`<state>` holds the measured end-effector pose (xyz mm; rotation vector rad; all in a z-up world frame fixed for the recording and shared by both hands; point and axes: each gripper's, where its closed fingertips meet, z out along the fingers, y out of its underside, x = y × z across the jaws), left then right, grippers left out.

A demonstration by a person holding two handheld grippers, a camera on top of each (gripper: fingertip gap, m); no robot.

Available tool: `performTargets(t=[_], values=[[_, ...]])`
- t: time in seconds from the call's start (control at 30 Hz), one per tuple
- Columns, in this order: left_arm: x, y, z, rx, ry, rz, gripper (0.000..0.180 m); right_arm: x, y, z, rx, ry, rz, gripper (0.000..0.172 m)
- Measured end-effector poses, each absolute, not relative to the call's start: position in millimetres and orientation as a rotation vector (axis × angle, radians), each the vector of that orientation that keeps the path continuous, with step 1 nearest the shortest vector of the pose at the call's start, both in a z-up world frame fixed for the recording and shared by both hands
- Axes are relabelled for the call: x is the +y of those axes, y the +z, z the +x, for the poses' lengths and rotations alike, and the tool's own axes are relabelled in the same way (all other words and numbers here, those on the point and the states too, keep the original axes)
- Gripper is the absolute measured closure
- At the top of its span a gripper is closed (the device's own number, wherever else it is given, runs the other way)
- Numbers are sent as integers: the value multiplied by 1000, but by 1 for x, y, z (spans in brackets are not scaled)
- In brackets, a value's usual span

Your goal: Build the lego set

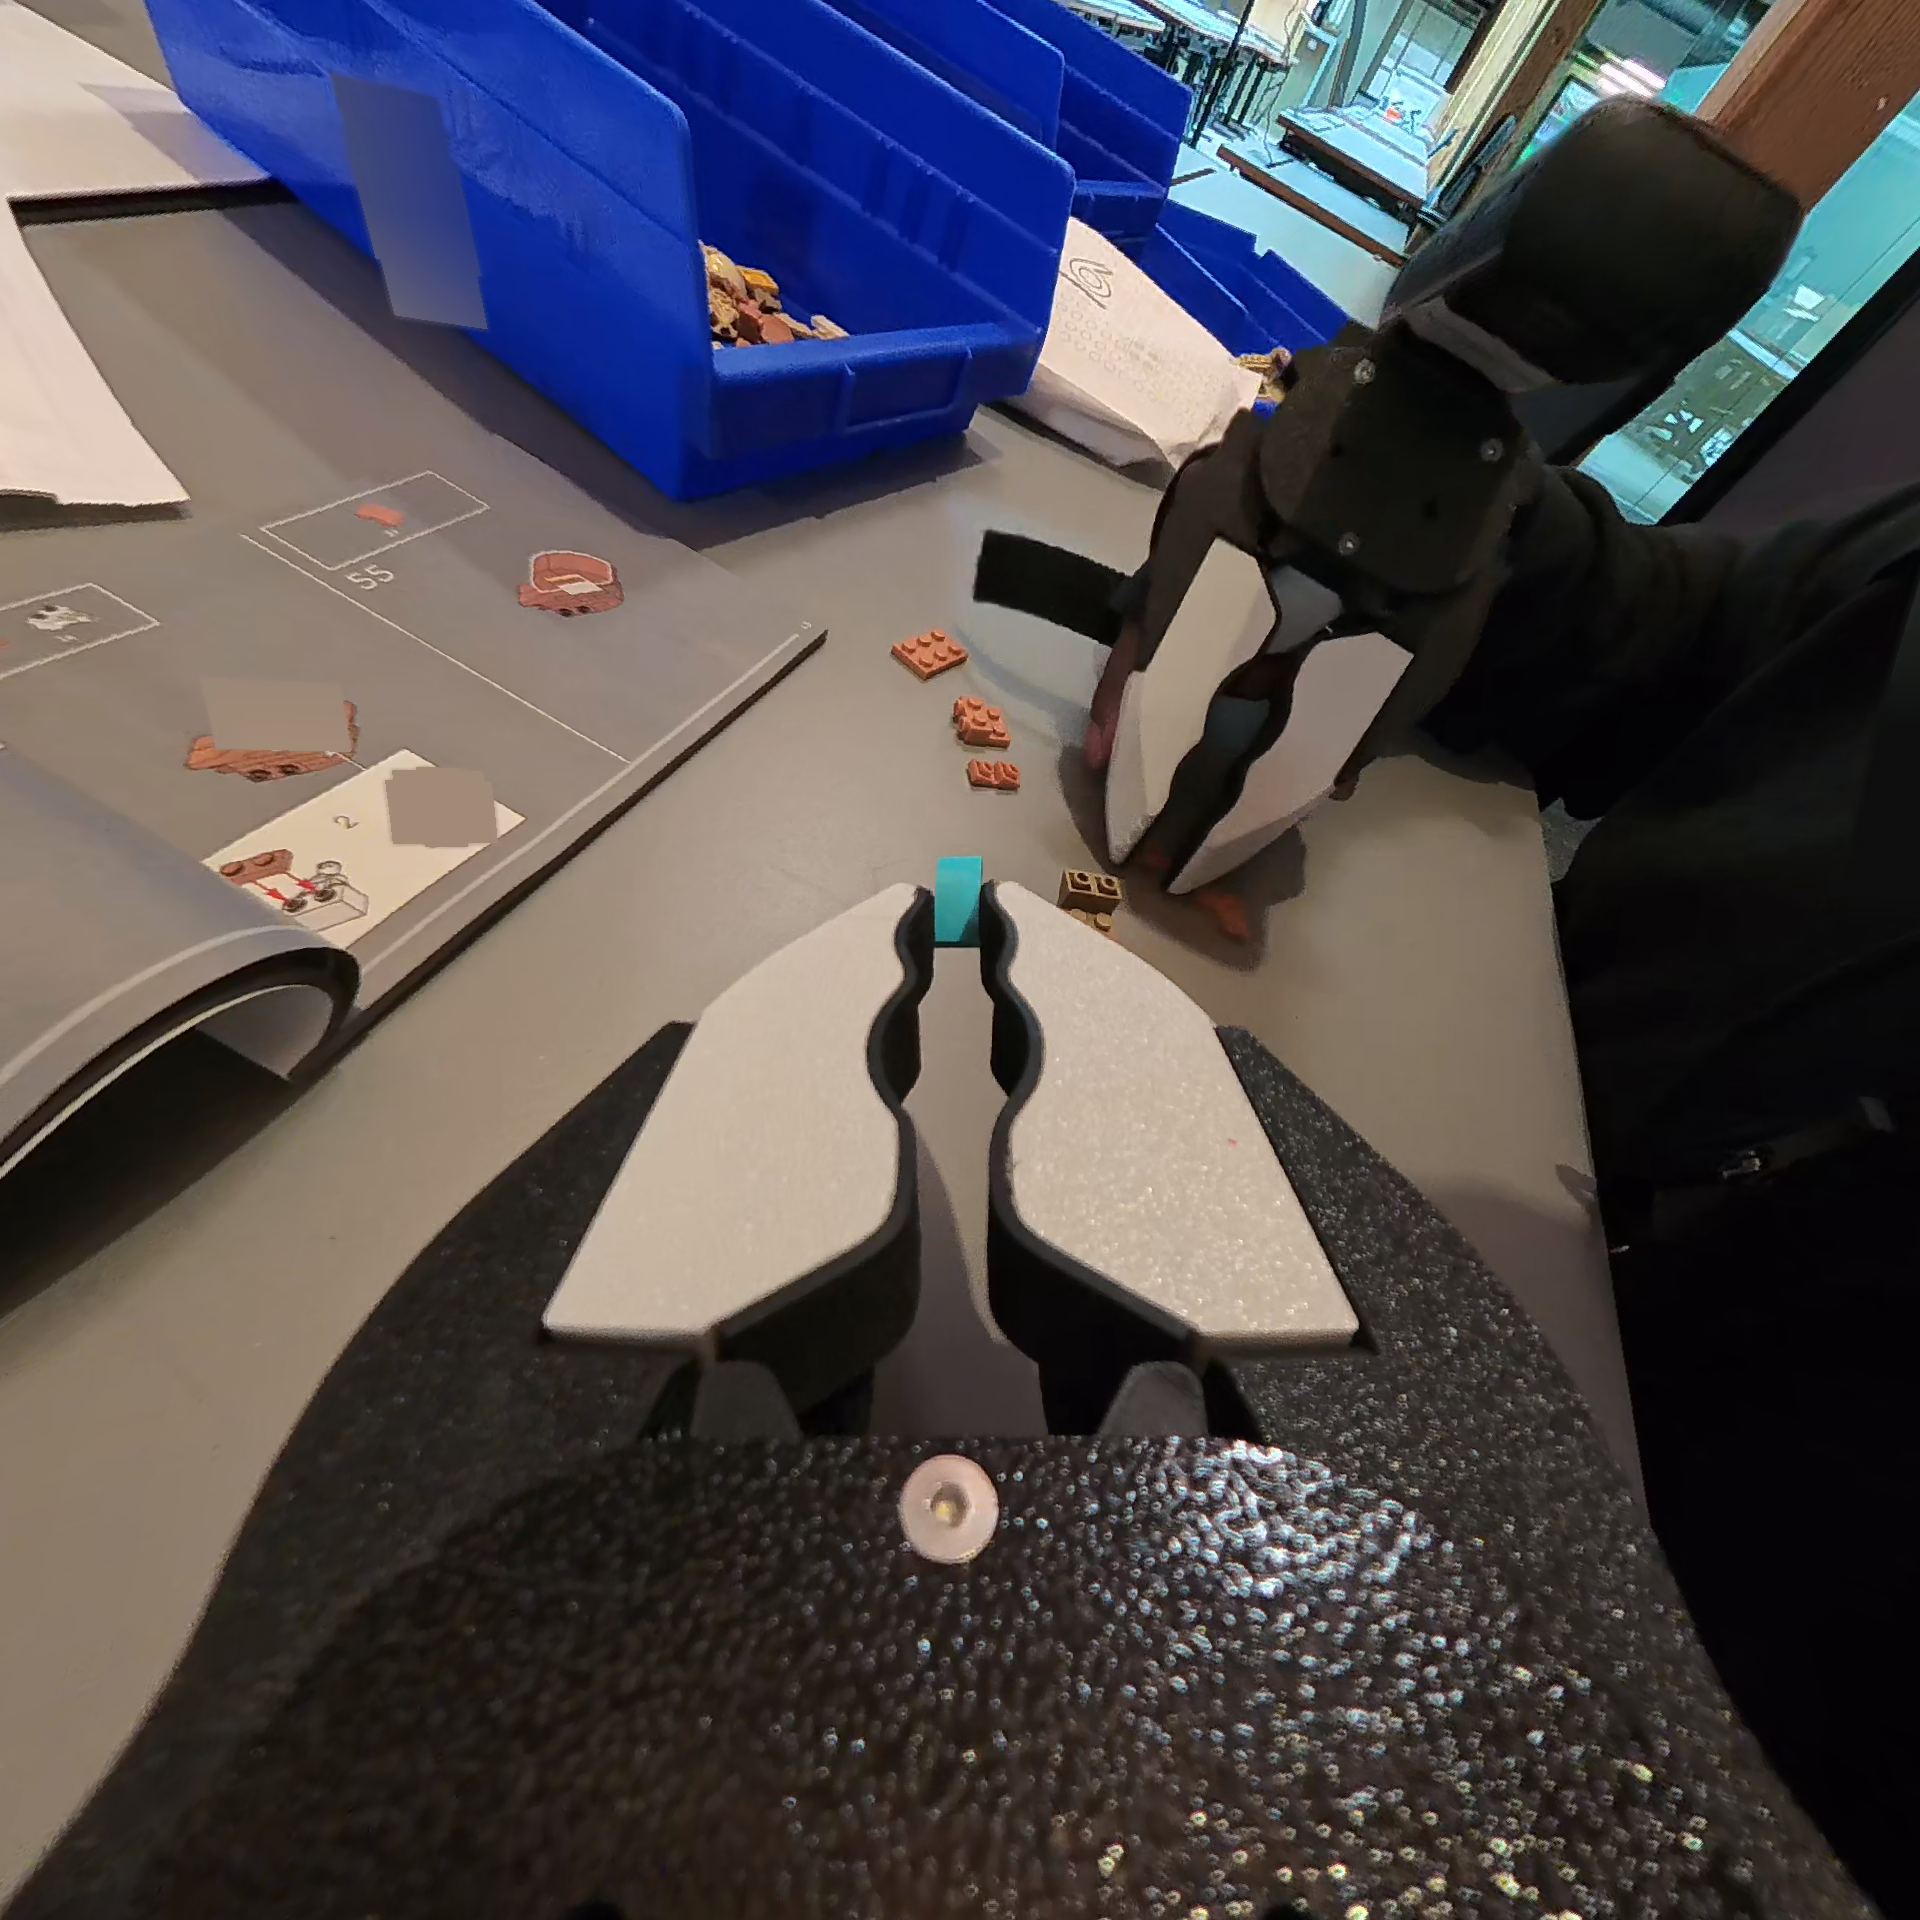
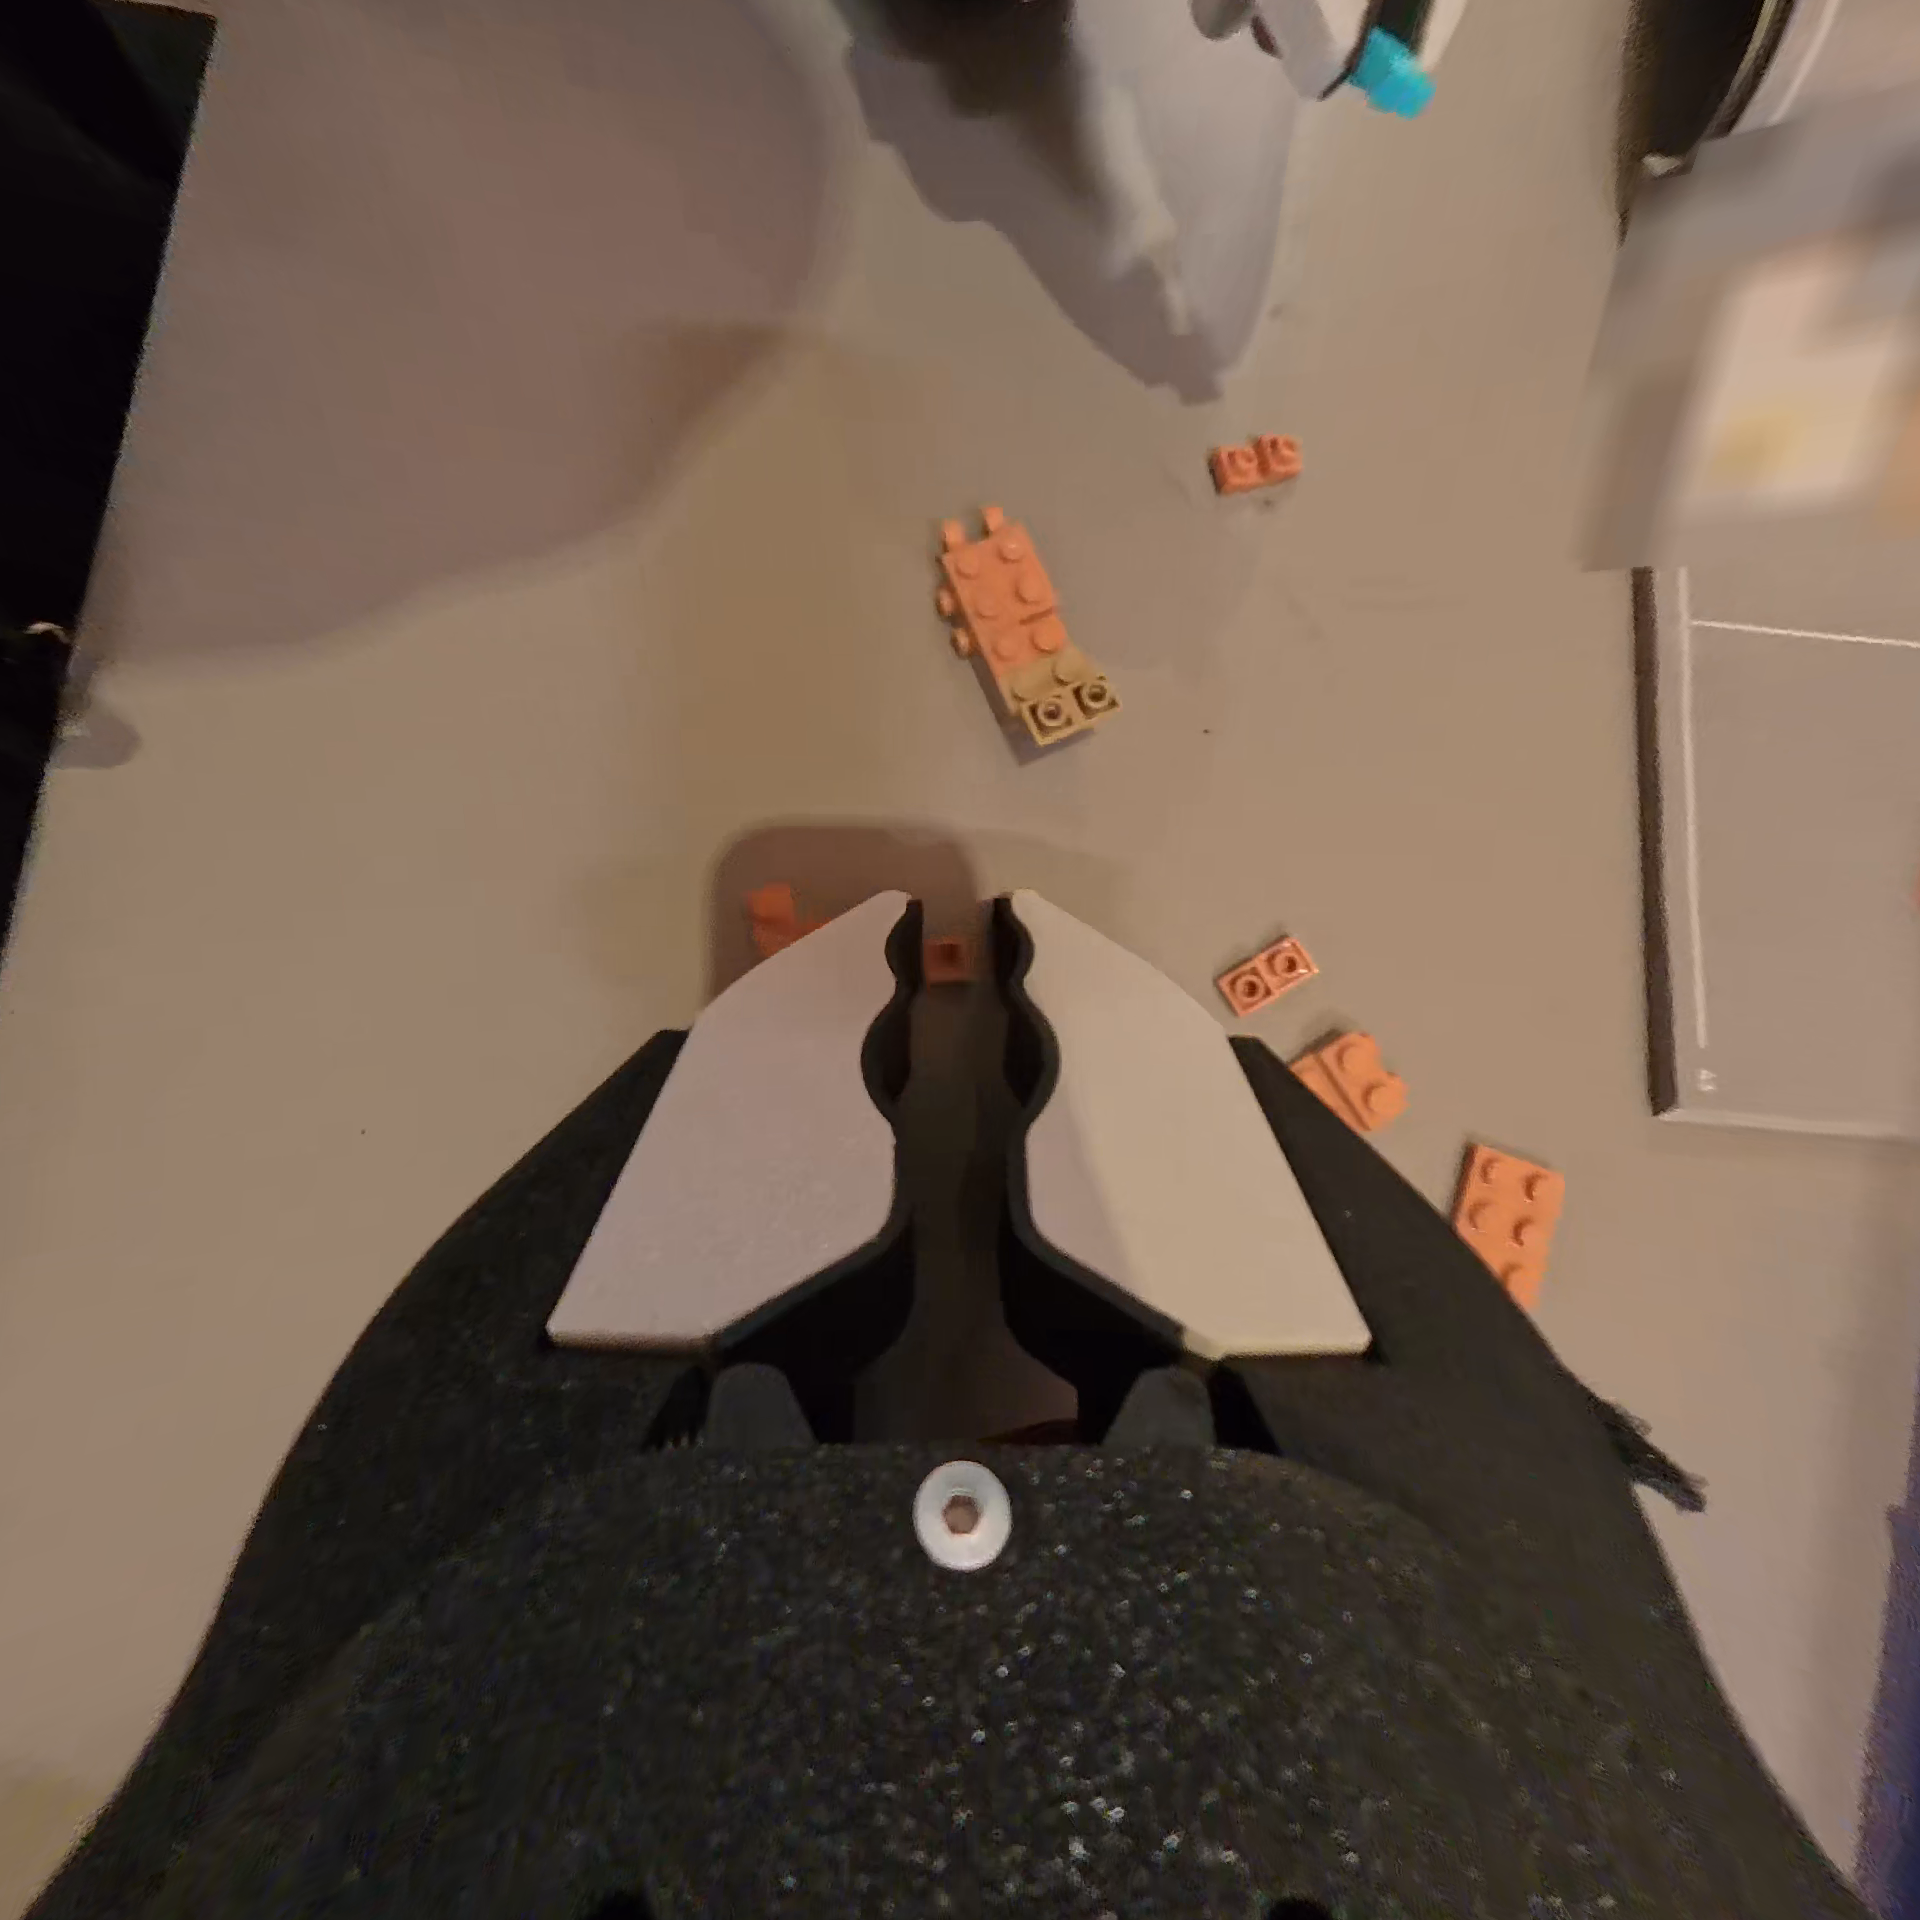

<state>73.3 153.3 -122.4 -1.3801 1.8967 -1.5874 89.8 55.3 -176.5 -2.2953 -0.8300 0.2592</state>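
My left gripper [image 1: 956,904] is shut on a small teal brick [image 1: 958,899] and holds it just above the grey table [image 1: 623,1039]. The brick also shows at the top of the right wrist view [image 2: 1397,73]. My right gripper [image 2: 954,914] points down at the table, fingertips close to the surface. A tiny orange piece [image 2: 945,958] stands between its pads, with a gap on the right side, so the gripper is open. Another orange piece [image 2: 774,914] lies just left of its left finger. In the left wrist view the right gripper [image 1: 1148,873] stands beside a tan brick [image 1: 1091,894].
An orange and tan assembly [image 2: 1013,623] lies ahead of the right gripper. Loose orange plates [image 2: 1265,975] [image 2: 1507,1221] [image 2: 1255,464] lie to its right. An open instruction booklet [image 1: 364,644] lies at the left. Blue bins [image 1: 727,208] with brown pieces stand at the back. Across from one pair of fingers to the other is roughly 12 centimeters.
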Motion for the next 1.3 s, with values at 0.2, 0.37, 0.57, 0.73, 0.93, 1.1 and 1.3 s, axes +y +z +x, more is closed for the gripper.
performTargets(t=[0.2,0.37,0.57,0.73,0.93,1.1,1.3], values=[[153,-123,73,1902,-1583,-1376,173,83,-162,140,-561,6,-2243,158],[153,-123,73,1902,-1584,-1376,173,89,-171,150,-554,-122,-2262,158],[152,-123,73,1905,-1582,-1374,173,86,-171,188,-452,-318,-2306,162],[152,-123,73,1906,-1581,-1373,173,82,-165,185,-485,-270,-2290,160],[152,-123,73,1905,-1581,-1373,173,74,-174,188,-574,-340,-2355,160],[151,-123,73,1908,-1577,-1373,173,81,-166,195,-513,-364,-2313,158],[151,-122,72,1905,-1574,-1371,173,107,-161,159,-569,-261,-2251,158]])
